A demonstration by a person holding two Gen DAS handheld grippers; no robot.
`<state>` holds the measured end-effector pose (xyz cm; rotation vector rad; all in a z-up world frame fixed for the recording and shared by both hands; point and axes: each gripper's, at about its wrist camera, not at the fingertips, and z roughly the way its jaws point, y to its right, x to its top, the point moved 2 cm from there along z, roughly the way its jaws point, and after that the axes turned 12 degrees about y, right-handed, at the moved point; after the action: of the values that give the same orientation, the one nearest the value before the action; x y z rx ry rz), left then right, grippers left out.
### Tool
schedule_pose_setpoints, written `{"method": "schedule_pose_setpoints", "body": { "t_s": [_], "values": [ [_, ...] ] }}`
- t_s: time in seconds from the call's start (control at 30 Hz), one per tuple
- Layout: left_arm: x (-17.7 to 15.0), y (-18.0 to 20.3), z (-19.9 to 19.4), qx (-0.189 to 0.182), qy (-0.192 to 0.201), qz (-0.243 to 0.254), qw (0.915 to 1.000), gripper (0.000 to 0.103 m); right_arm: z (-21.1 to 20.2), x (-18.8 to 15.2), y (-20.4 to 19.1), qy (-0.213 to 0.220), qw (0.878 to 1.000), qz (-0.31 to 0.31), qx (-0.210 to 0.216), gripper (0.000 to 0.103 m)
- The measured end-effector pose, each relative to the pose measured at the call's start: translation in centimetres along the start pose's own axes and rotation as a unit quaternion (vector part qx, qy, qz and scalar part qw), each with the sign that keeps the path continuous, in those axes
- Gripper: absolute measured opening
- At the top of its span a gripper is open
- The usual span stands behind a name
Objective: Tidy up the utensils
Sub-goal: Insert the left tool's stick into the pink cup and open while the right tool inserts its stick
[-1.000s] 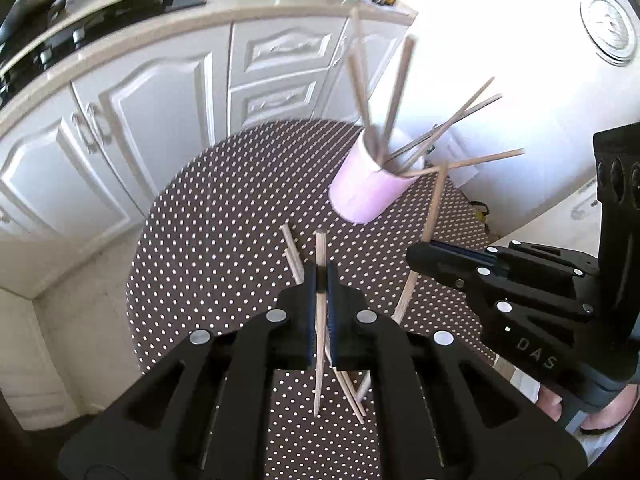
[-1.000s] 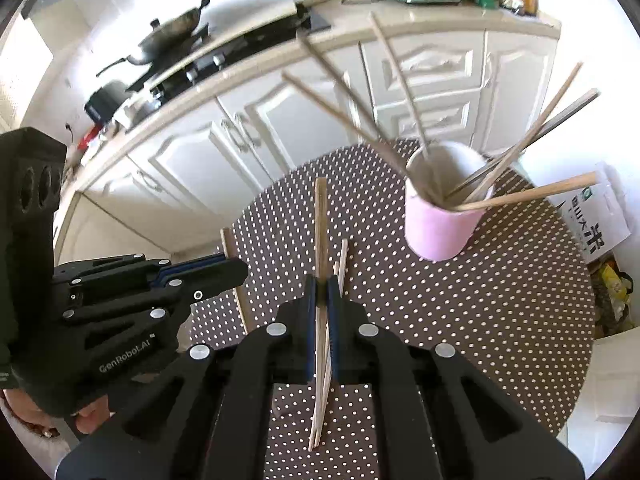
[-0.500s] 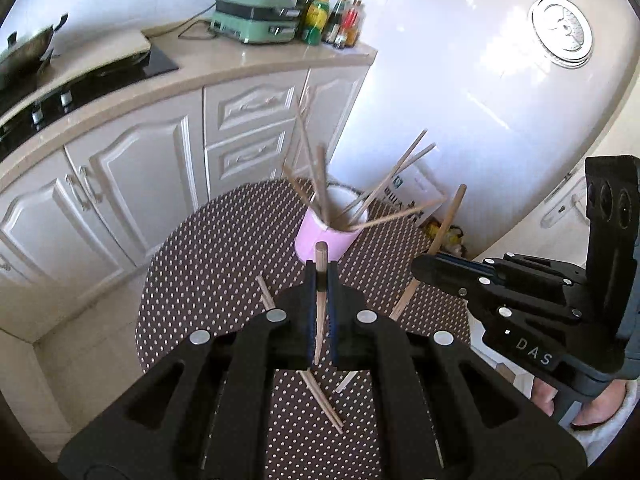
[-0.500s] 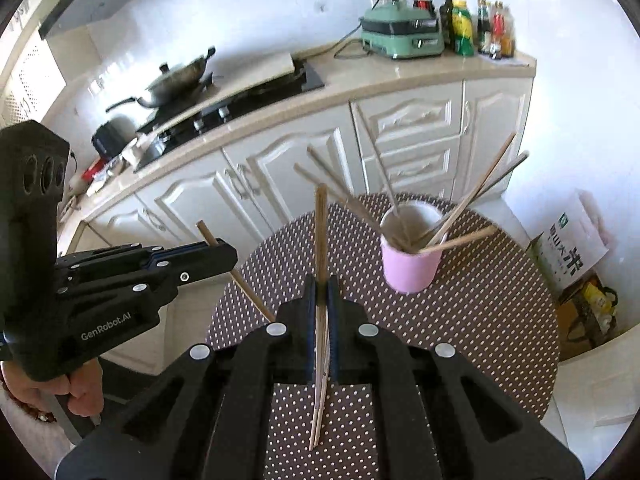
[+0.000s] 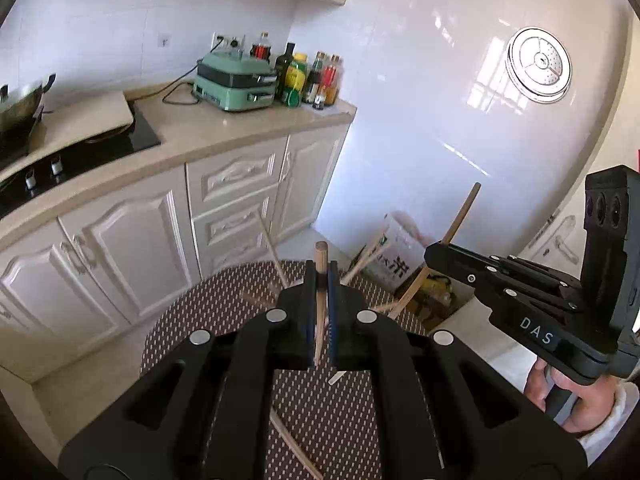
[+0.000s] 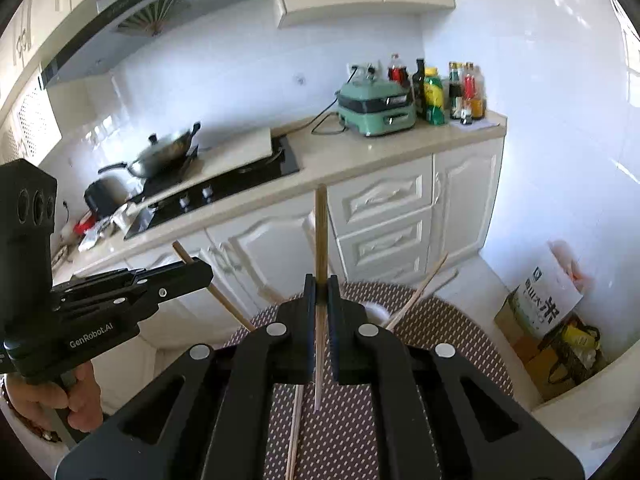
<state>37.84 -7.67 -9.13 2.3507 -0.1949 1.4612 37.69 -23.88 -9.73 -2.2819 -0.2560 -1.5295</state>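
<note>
- Gripping one thin wooden chopstick (image 5: pixel 320 280) in our black left gripper (image 5: pixel 321 276), we are keeping its pads clamped tight on the stick, which is standing nearly upright with its blunt end poking just above the fingertips.
- We are pinching a second, longer wooden chopstick (image 6: pixel 321 232) in our black right gripper (image 6: pixel 321 280); its jaws are pressed against it, and it is rising well above the fingertips in front of the white cabinet doors (image 6: pixel 380 208).
- We are holding both grippers above the round table with the brown white-dotted cloth (image 6: pixel 452 320), side by side.
- In the left wrist view, the right gripper (image 5: pixel 436 252) is showing at the right with its stick slanting through the jaws.
- More loose chopsticks (image 5: pixel 292 444) are lying on the cloth below us.
- The pink cup (image 6: pixel 378 312) is sitting mostly hidden behind the fingers, with several sticks (image 6: pixel 416 296) leaning out of it.
- A green countertop appliance (image 6: pixel 374 110) and a row of bottles (image 6: pixel 448 88) are standing on the beige counter beyond.
</note>
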Motion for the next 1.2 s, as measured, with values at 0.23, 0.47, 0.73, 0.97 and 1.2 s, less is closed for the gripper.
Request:
{"method": "schedule_pose_setpoints", "body": {
  "t_s": [0.23,0.47,0.73,0.97,1.2],
  "values": [
    [2.4,0.5,2.7,0.019,0.019,-0.006,0.9996,0.005,1.0,1.7,1.8,0.039,0.999,-0.007,-0.012,0.004],
    [2.7,0.6,6.1,0.047,0.015,0.007,0.9987,0.005,3.8,1.2,3.1,0.037,0.999,-0.025,-0.010,0.004],
    [0.9,-0.4,9.4,0.067,-0.011,-0.002,0.9977,0.005,6.3,-0.9,4.0,0.014,0.999,-0.049,-0.017,0.004],
    [-1.0,-1.0,11.0,0.073,-0.039,-0.005,0.9966,0.005,7.4,-2.3,4.5,-0.011,0.999,-0.051,-0.014,0.004],
    [-3.0,-1.7,12.3,0.071,-0.086,-0.026,0.9935,0.006,7.9,-3.8,4.4,-0.041,0.998,-0.050,-0.012,0.004]
  ]
}}
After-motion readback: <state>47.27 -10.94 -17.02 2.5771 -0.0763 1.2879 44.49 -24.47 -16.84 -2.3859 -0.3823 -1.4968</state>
